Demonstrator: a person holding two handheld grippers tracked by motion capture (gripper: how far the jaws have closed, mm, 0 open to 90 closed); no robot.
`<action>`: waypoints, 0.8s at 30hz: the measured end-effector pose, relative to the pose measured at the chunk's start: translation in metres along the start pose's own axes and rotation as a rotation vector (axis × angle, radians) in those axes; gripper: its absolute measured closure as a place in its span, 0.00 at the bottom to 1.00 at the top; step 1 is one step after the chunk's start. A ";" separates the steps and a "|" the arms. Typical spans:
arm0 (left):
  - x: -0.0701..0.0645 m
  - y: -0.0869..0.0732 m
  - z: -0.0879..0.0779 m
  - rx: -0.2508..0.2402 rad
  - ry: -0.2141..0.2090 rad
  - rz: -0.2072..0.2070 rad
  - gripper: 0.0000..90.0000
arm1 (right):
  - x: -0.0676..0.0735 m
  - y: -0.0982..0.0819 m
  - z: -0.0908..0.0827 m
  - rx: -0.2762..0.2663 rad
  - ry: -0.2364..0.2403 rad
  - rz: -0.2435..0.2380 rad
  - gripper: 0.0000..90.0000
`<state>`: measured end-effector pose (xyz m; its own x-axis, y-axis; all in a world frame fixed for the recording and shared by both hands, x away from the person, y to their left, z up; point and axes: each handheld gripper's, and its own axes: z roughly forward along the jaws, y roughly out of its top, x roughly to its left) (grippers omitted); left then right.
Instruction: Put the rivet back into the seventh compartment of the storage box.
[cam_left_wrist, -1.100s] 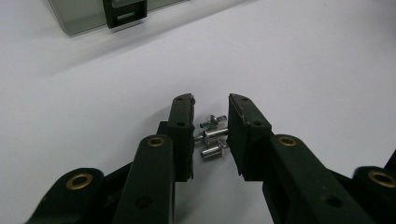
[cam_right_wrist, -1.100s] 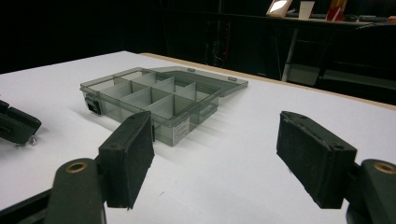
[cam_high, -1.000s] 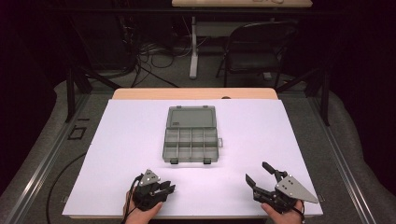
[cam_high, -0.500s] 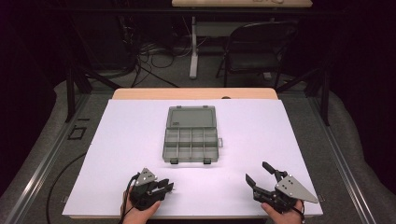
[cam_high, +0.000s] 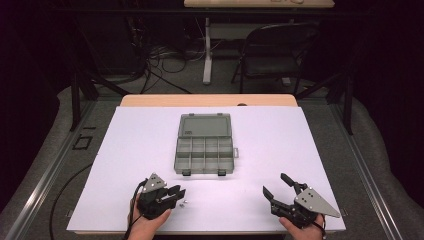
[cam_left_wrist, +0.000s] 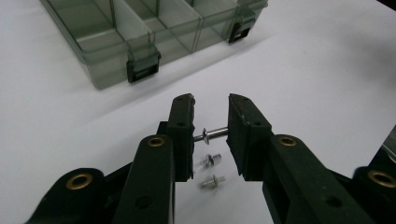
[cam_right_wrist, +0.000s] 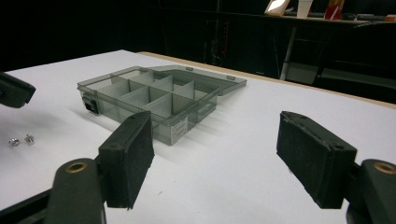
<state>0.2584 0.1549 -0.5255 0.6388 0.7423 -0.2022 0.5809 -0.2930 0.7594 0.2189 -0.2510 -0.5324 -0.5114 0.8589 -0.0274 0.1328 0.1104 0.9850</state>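
**Left gripper clamped on a small metal rivet, right gripper wide apart**

I see my left gripper (cam_left_wrist: 210, 133) low over the white table (cam_high: 300, 145), near its front edge, its black jaws pinched on a small silvery rivet-like pin (cam_left_wrist: 214, 134) that spans the gap between them, flat head against one pad. Two more small silvery rivets (cam_left_wrist: 211, 170) lie on the table just below the jaws; in the high view they show as tiny specks (cam_high: 184, 202) just beside the left gripper (cam_high: 176, 192). The translucent grey plastic compartment box (cam_high: 204, 149) sits at the table's middle, lid (cam_high: 205, 124) folded back flat, two dark latches (cam_left_wrist: 142, 69) facing me. My right gripper (cam_high: 276, 186) rests near the front right corner, well apart from the box, jaws spread wide with nothing between them (cam_right_wrist: 215, 163).
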 end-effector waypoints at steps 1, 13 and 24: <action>-0.001 0.003 0.000 -0.004 0.003 0.000 0.79 | 0.000 0.000 0.000 0.000 0.000 0.000 0.30; -0.006 0.048 0.007 -0.003 -0.016 0.021 0.79 | -0.001 0.000 -0.001 -0.005 0.000 0.007 0.30; -0.008 0.072 0.013 -0.017 -0.018 0.019 0.79 | -0.001 0.000 -0.001 -0.004 0.001 0.004 0.30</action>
<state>0.3022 0.1199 -0.4771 0.6583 0.7260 -0.1988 0.5603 -0.2962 0.7735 0.2185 -0.2522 -0.5321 -0.5113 0.8591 -0.0233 0.1317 0.1052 0.9857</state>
